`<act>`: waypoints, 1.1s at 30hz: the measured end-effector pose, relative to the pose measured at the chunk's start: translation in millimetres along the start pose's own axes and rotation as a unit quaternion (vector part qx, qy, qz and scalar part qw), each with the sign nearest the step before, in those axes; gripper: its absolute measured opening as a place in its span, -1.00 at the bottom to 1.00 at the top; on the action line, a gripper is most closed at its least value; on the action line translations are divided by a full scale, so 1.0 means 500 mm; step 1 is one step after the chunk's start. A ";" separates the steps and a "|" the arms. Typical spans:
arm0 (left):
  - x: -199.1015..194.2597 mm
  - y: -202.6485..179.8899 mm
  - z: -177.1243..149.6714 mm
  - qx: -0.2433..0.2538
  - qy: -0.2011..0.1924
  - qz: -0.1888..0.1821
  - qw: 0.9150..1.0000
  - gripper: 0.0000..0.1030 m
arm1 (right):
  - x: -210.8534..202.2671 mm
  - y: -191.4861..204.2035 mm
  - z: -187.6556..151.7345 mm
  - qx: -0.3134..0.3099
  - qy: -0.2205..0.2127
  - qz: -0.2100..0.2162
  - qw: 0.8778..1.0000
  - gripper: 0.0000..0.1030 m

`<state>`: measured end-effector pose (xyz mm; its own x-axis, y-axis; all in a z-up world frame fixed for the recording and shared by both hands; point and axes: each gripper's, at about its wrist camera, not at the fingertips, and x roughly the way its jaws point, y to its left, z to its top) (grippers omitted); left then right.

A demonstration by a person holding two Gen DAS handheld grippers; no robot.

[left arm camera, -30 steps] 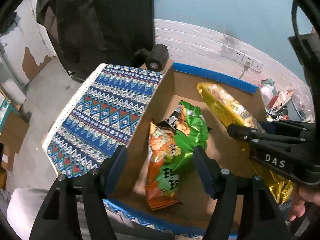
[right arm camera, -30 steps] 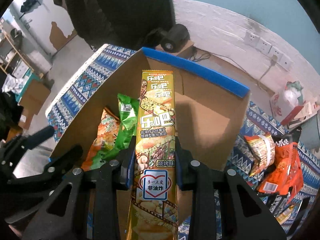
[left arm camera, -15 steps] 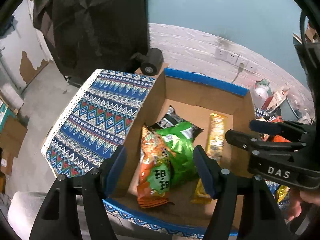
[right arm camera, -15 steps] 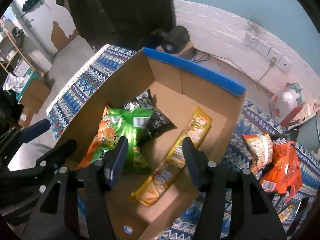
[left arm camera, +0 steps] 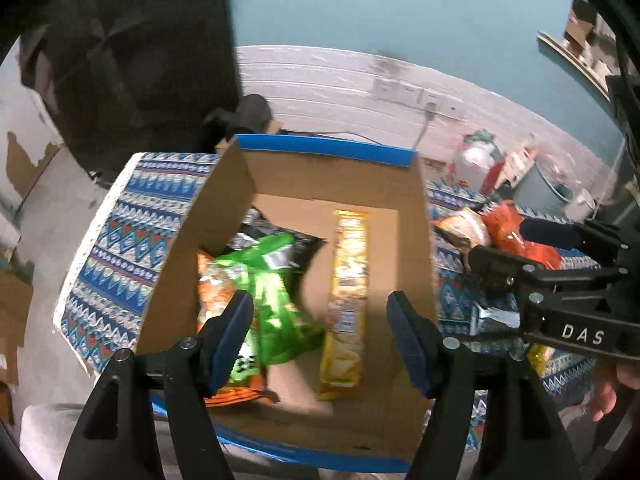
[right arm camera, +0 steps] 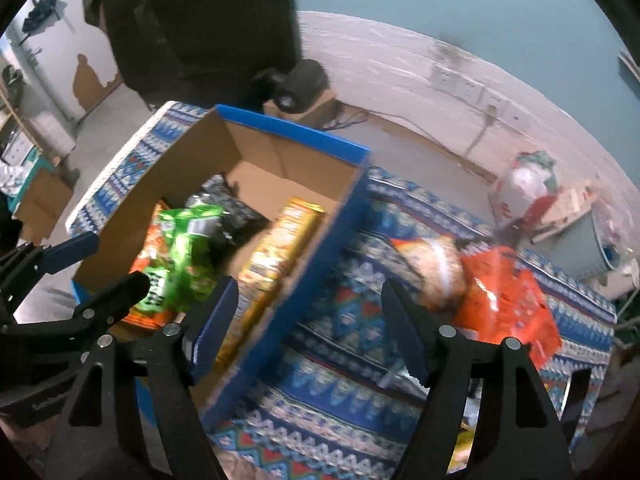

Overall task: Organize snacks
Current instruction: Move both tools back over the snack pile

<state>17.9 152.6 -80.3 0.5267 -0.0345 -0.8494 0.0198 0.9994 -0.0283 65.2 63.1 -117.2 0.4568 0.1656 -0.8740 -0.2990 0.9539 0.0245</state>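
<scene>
1. Behind everything I see a teal wall over a white-painted band with sockets (left arm camera: pixel 404 90), and a dark cloth (right arm camera: pixel 192 20) hanging at the back left; a table under a blue patterned tablecloth (right arm camera: pixel 344 344) carries the whole job.

2. On that cloth stands the cardboard box (left arm camera: pixel 340 184) with blue-taped rims, open at the top. Four snacks lie in it, by my count: a long yellow packet (left arm camera: pixel 347 292) flat along the right side, a green bag (left arm camera: pixel 276 304) over an orange bag (left arm camera: pixel 212 288) on the left, and a black packet (left arm camera: pixel 288 240) behind them.

3. Outside the box, well to its right on the cloth, an orange-red bag (right arm camera: pixel 508 300) and a paler bag (right arm camera: pixel 436 268) beside it wait to be packed. I judge the task partly done, with at least these two left; motion blur hides whether more lie nearby.

4. My right gripper (right arm camera: pixel 308 328) hangs over the box's right wall, fingers wide apart and holding nothing, pointed toward the loose bags.

5. My left gripper (left arm camera: pixel 320 340) sits above the box's near side, fingers likewise apart and empty.

6. Between me and the next pickup I see only that tall right wall of the box; clutter beyond the table's far right edge, including a white bag (right arm camera: pixel 528 184), should stay out of the way.
</scene>
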 end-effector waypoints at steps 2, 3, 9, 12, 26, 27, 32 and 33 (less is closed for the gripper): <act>0.001 -0.026 -0.001 0.009 0.002 -0.007 1.000 0.39 | -0.007 -0.024 -0.011 0.009 0.001 -0.004 1.000 0.44; 0.003 -0.041 -0.001 0.014 0.004 -0.010 1.000 0.39 | -0.011 -0.039 -0.018 0.014 0.003 -0.008 1.000 0.44; 0.008 -0.114 -0.005 0.054 0.009 -0.018 0.998 0.43 | -0.031 -0.108 -0.055 0.038 0.006 -0.026 0.999 0.44; 0.010 -0.145 -0.009 0.071 0.011 -0.024 0.997 0.45 | -0.039 -0.143 -0.076 0.051 0.008 -0.035 0.998 0.44; 0.055 -0.314 -0.045 0.174 0.027 -0.045 0.983 0.53 | -0.024 -0.286 -0.193 0.114 0.050 -0.067 0.990 0.44; 0.066 -0.324 -0.048 0.181 0.032 -0.045 0.982 0.53 | -0.021 -0.296 -0.203 0.119 0.054 -0.069 0.989 0.45; 0.102 -0.371 -0.068 0.210 0.048 -0.045 0.976 0.53 | -0.001 -0.338 -0.243 0.137 0.076 -0.085 0.984 0.45; 0.108 -0.379 -0.071 0.213 0.050 -0.046 0.975 0.53 | 0.005 -0.346 -0.251 0.142 0.082 -0.087 0.983 0.45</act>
<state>12.5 -38.4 -139.2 0.4203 -0.1019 -0.9017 0.4259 0.8996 0.0968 12.7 -132.8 -184.5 0.3331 -0.0258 -0.9425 0.0277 0.9995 -0.0176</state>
